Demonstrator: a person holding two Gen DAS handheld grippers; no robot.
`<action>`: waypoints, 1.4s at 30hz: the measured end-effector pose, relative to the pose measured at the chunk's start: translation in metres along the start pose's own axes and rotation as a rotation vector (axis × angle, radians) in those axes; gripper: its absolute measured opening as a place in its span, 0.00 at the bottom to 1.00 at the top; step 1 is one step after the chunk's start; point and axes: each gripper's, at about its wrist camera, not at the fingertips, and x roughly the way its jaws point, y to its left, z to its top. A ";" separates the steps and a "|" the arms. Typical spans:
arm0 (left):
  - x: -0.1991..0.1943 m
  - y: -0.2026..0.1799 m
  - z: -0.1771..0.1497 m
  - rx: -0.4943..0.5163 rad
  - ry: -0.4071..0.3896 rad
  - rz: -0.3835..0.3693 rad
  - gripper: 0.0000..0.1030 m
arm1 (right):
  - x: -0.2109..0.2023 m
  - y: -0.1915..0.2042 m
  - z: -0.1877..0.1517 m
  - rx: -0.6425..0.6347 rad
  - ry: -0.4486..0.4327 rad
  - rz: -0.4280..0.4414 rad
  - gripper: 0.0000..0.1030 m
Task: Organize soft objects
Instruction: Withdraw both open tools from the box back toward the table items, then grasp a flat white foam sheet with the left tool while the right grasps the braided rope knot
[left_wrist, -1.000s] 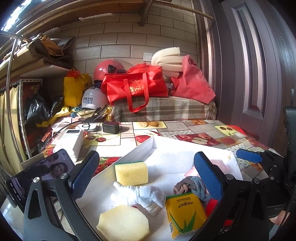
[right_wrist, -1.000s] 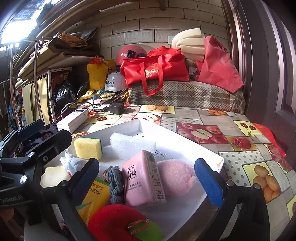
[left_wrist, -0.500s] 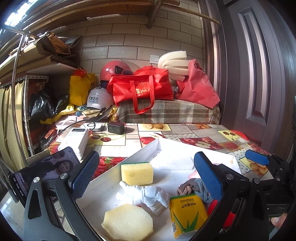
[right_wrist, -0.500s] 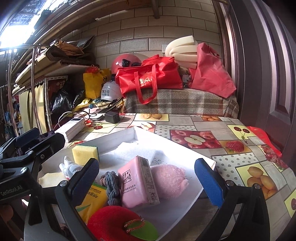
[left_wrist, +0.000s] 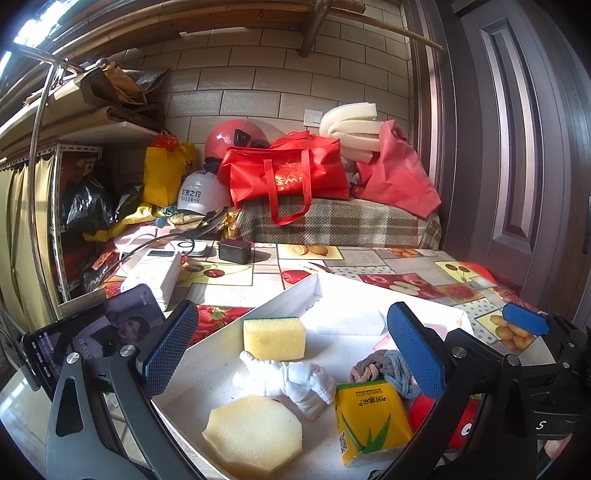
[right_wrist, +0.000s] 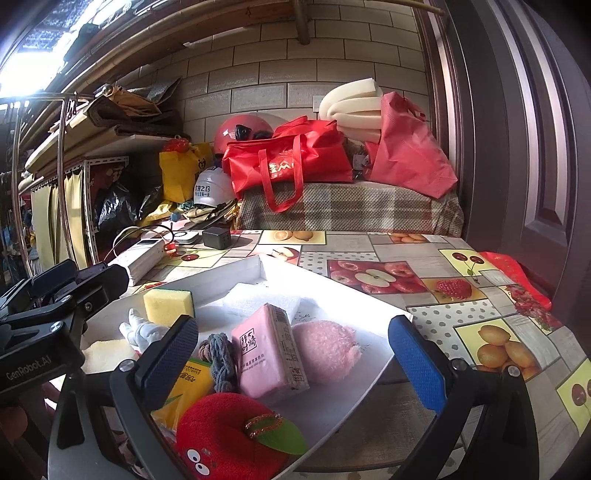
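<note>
Hovering wide open and empty, left gripper (left_wrist: 291, 349) and right gripper (right_wrist: 291, 350) flank a white tray (right_wrist: 354, 302) holding yellow sponge (left_wrist: 274, 338), pink tissue pack (right_wrist: 267, 350) and red apple plush (right_wrist: 229, 435).

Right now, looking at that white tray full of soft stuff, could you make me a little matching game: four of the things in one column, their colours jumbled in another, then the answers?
Things:
1. tissue pack standing on edge
2. apple plush toy
3. braided rope
4. rectangular sponge

Colours:
A. yellow with a green top layer
B. pink
C. grey and dull pink
D. red with a green leaf

Pairs: 1-B, 2-D, 3-C, 4-A. All four lie in the white tray.
</note>
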 end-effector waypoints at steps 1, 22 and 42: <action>-0.001 0.000 0.000 -0.004 0.001 0.007 1.00 | -0.003 0.000 -0.001 0.003 -0.002 0.003 1.00; -0.054 -0.085 -0.022 0.197 0.073 -0.316 1.00 | -0.095 -0.091 -0.033 0.080 0.007 -0.032 1.00; -0.051 -0.218 -0.058 0.544 0.422 -0.769 1.00 | -0.033 -0.148 -0.063 0.012 0.496 0.145 0.68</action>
